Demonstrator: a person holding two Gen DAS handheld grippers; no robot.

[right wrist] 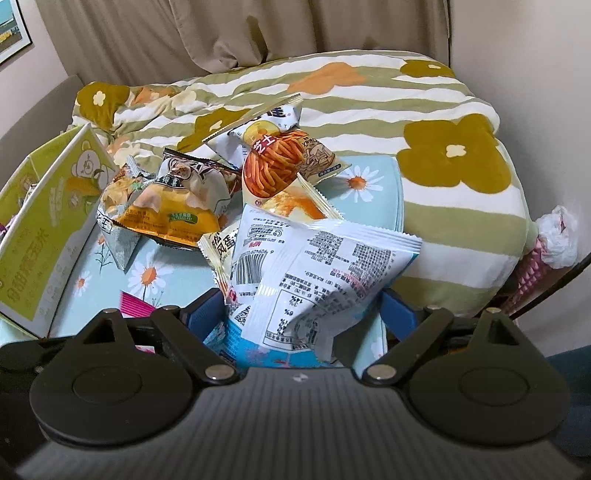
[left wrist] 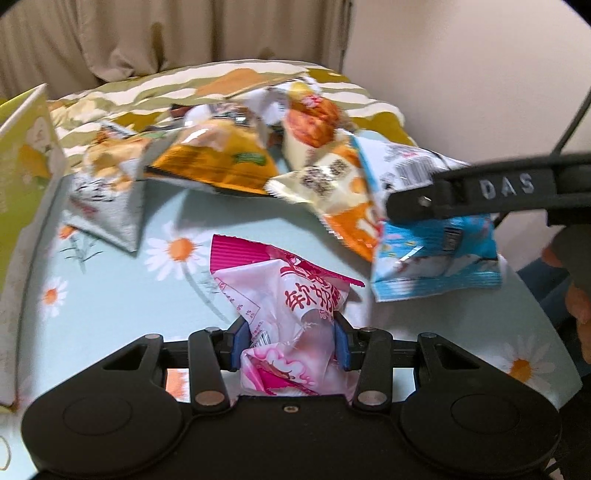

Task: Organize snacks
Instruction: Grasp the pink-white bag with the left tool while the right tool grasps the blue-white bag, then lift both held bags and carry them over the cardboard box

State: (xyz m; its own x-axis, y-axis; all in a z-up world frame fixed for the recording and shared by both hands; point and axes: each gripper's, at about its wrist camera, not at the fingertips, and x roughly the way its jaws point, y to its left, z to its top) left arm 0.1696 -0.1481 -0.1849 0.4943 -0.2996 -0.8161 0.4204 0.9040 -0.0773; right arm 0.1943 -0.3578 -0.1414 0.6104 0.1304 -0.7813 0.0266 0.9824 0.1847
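Observation:
My left gripper (left wrist: pixel 291 339) is shut on a pink snack packet (left wrist: pixel 291 306) and holds it over the daisy-print surface (left wrist: pixel 122 295). My right gripper (right wrist: pixel 303 310) is shut on a blue and white snack packet (right wrist: pixel 314 280); that packet also shows in the left wrist view (left wrist: pixel 436 258), with one right finger (left wrist: pixel 461 192) across it. A pile of snack bags lies behind: an orange-yellow bag (right wrist: pixel 166 206), a bag with orange sticks (right wrist: pixel 273 173) and a grey-white bag (left wrist: pixel 107 206).
A yellow-green cardboard box (right wrist: pixel 48 236) stands open at the left edge of the surface. A green, white and orange flowered blanket (right wrist: pixel 443 155) lies behind and to the right. Curtains (right wrist: pixel 258 33) hang at the back, and a wall stands at the right.

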